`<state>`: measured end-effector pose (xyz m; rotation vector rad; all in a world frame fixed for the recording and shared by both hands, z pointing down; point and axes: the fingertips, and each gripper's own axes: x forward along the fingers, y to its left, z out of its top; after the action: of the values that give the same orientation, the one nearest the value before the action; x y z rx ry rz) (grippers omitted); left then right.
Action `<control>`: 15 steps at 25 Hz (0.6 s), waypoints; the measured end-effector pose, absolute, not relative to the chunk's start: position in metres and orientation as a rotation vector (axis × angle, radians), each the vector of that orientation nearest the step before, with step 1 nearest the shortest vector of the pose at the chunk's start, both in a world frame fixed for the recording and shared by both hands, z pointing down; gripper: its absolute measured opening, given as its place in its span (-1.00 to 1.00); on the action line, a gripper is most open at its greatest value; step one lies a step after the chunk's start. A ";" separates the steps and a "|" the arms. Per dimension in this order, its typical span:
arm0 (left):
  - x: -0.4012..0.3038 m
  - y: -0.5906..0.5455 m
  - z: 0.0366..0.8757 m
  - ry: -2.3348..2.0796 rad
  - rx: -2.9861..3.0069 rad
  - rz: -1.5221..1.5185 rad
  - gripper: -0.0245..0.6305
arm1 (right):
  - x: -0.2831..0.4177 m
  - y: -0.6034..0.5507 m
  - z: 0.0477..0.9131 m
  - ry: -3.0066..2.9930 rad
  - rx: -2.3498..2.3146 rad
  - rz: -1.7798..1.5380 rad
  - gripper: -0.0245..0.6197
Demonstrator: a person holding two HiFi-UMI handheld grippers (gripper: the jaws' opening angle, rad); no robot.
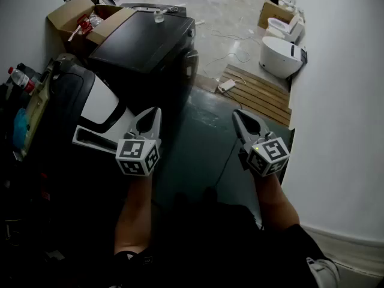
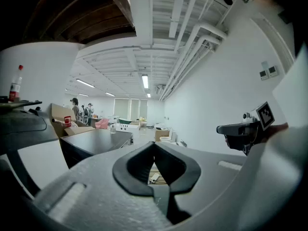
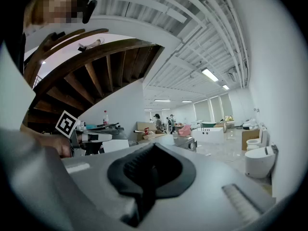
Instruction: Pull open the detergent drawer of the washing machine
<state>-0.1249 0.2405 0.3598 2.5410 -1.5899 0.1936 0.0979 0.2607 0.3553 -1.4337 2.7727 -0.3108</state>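
left gripper (image 1: pixel 155 115): jaws are pressed together, empty, held near the washing machine (image 1: pixel 141 41) front | right gripper (image 1: pixel 240 116): jaws are pressed together, empty, held right of the washing machine

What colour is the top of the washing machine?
Black. The washing machine shows best in the head view, seen from above.

The black boxy washing machine (image 1: pixel 144 41) shows me only its flat top. Its front falls away too steeply for me to make out a drawer. The white open trough (image 1: pixel 90 138) runs behind my left claw (image 1: pixel 156 113), so its near end is hidden. The contents of the brown cardboard box (image 1: pixel 72 14) are too small to name.
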 end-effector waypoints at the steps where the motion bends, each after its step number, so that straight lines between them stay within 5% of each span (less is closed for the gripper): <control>1: -0.123 0.240 0.360 -1.593 2.541 0.196 -0.92 | 0.101 0.260 0.358 2.791 -1.432 -0.289 -0.92; 15: -0.105 0.249 0.361 -1.645 2.512 0.219 -0.92 | 0.122 0.257 0.364 2.736 -1.436 -0.383 -0.92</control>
<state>-0.1046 0.2488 0.3610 2.5115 -1.6452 0.2190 0.1225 0.2565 0.3638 -1.4358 2.7362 -0.3827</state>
